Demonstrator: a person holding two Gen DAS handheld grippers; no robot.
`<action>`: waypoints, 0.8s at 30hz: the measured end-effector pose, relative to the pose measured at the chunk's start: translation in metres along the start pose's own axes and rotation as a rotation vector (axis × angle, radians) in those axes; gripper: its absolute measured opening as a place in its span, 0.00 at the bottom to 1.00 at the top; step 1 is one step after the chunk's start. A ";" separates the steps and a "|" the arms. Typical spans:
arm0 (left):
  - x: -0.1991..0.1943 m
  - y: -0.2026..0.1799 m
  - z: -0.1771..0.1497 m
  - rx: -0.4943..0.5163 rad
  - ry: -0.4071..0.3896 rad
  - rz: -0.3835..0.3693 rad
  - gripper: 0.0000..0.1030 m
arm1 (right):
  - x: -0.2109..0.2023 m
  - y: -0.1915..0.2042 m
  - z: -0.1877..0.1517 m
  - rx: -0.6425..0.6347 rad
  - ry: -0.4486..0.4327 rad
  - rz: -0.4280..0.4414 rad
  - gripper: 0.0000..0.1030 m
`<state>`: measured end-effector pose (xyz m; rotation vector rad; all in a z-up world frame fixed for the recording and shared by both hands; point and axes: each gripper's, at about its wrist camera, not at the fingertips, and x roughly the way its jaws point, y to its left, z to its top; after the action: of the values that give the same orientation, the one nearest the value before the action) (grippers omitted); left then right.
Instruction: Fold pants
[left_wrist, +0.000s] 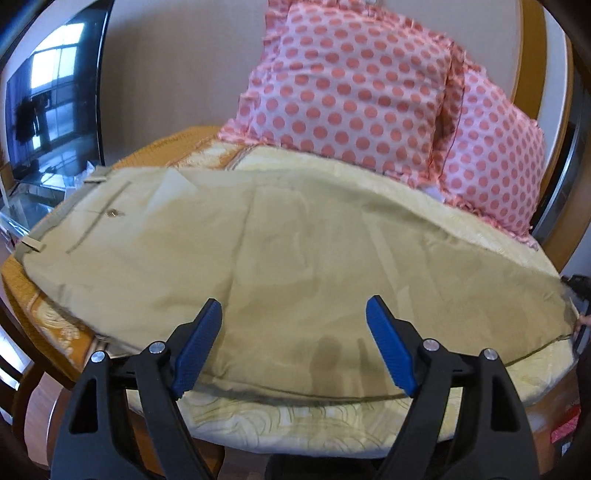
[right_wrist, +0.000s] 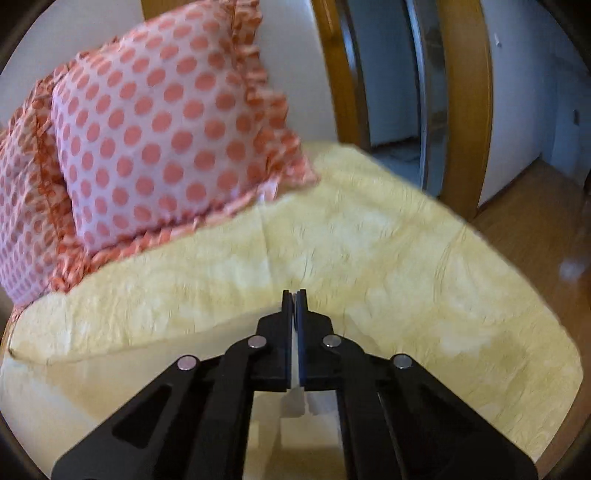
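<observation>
Khaki pants lie flat across the yellow bed cover, waistband with belt loops and a buttoned pocket at the left, leg ends at the right. My left gripper is open, blue pads apart, hovering over the pants' near edge. My right gripper has its fingers pressed together, with pale pants cloth spreading below and left of it and a thin strip of cloth between the pads. Its black body shows at the pants' right end in the left wrist view.
Two pink polka-dot pillows stand at the back of the bed. A television is at the far left. A wooden door frame and wood floor lie to the right.
</observation>
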<state>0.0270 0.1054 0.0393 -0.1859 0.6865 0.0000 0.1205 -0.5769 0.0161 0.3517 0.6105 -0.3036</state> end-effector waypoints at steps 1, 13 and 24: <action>0.004 0.001 -0.001 -0.001 0.008 0.001 0.79 | 0.006 -0.001 0.002 0.009 0.011 -0.004 0.02; 0.015 -0.001 -0.014 0.060 -0.004 0.000 0.86 | -0.059 -0.028 -0.040 0.187 0.027 -0.013 0.57; 0.017 -0.007 -0.019 0.096 -0.025 -0.011 0.94 | -0.088 -0.038 -0.116 0.381 0.022 0.075 0.35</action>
<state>0.0286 0.0941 0.0154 -0.0974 0.6591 -0.0407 -0.0202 -0.5490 -0.0280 0.7433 0.5589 -0.3445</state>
